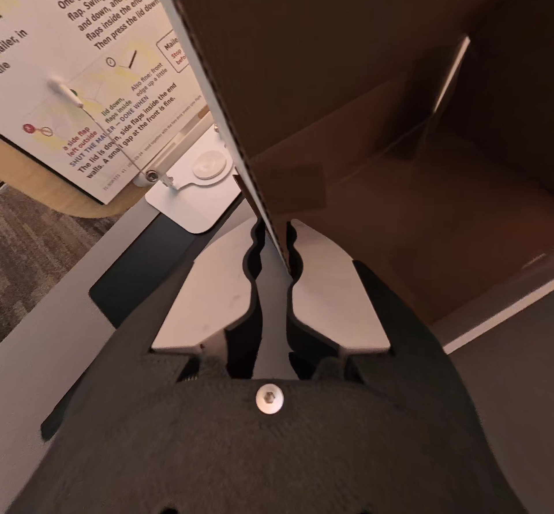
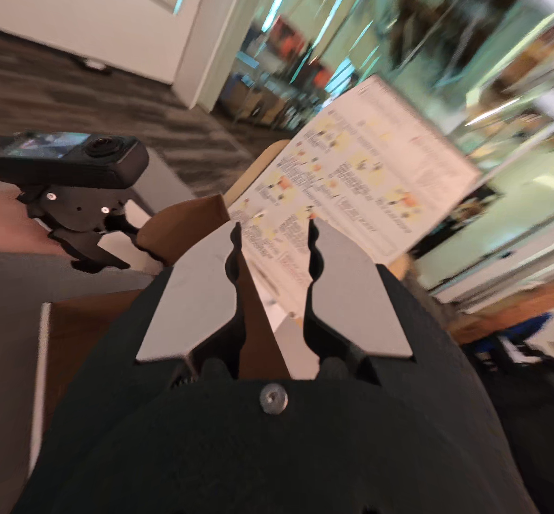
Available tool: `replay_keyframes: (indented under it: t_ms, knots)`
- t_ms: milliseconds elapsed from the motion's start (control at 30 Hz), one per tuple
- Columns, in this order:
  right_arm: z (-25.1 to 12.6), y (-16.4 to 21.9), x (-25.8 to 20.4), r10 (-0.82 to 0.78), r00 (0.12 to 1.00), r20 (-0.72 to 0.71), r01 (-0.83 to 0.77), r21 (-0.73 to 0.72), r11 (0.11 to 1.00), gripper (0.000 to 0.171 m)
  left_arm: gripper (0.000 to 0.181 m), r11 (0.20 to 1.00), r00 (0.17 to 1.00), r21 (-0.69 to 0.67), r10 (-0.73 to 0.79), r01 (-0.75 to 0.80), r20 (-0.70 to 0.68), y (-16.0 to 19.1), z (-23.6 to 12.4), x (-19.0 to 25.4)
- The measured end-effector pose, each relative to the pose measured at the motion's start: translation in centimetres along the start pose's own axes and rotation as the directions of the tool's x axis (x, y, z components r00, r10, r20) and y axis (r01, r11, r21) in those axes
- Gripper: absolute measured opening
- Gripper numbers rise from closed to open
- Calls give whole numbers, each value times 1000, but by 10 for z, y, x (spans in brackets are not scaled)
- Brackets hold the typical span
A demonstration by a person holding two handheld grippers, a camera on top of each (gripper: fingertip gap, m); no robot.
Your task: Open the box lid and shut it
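Left gripper (image 1: 275, 240): my jaws pinch the raised lid's (image 1: 329, 64) edge.
Right gripper (image 2: 273, 243): my jaws stand apart around a flap (image 2: 257, 334), not clamped.
Box (image 1: 434, 229): open on the table (image 1: 45, 334).

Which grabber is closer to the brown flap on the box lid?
Left. The left gripper has the cardboard flap's edge between its fingers. The right gripper stands apart from that flap, though box cardboard also shows between its open fingers.
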State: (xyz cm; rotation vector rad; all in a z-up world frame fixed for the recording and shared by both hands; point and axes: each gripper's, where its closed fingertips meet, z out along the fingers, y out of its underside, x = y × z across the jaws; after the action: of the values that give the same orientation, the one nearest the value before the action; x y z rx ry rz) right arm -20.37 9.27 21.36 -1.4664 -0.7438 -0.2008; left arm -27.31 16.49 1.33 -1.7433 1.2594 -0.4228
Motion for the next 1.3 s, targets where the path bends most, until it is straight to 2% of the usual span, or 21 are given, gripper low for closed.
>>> replay_keyframes:
  t_ms: [33,100,167,233,300,367,533,567,633,733,800,967,1200,1300]
  knots:
    - [-24,-4,8,-12,997,-77,16,57,998,45,12,1000,1000,-5,-6,6,10,-1,-2,-1]
    - [-78,-4,24,26,973,-228,13,168,986,45,10,1000,999,-16,-26,27,24,-4,-7,0]
    - [-132,14,37,131,926,-355,-35,263,964,43,10,998,999,-42,-39,40,39,-4,-10,2]
    - [-169,46,39,230,878,-420,-97,314,945,45,8,997,996,-67,-43,48,73,-5,-15,2]
    - [-189,89,36,269,834,-483,-138,290,947,53,7,993,993,-91,-63,72,99,-6,-20,4]
    - [-191,134,23,303,819,-487,-212,234,949,65,6,988,988,-114,-85,100,130,-7,-26,6]
    - [-163,211,-5,390,823,-412,-380,111,918,66,5,979,979,-166,-90,121,182,-8,-42,13]
    - [-156,220,-8,384,829,-407,-385,82,919,65,5,978,979,-174,-84,118,186,-8,-45,15]
    - [-145,234,-13,348,848,-399,-370,23,929,48,5,975,979,-188,-80,115,187,-8,-51,17]
    - [-137,243,-17,311,869,-385,-356,-49,933,16,5,971,982,-210,-80,116,171,-6,-58,22]
    - [-141,243,-11,296,868,-399,-354,-79,932,10,7,965,984,-233,-81,118,161,-3,-61,23]
    - [-143,241,-1,352,854,-383,-441,-175,880,8,10,974,987,-192,-100,122,123,-6,-56,21]
    - [-136,242,13,468,793,-390,-577,-235,782,6,19,981,986,-119,-140,151,90,-12,-38,20]
    - [-134,244,16,484,783,-389,-599,-263,757,5,37,968,983,-174,-171,181,74,0,-26,22]
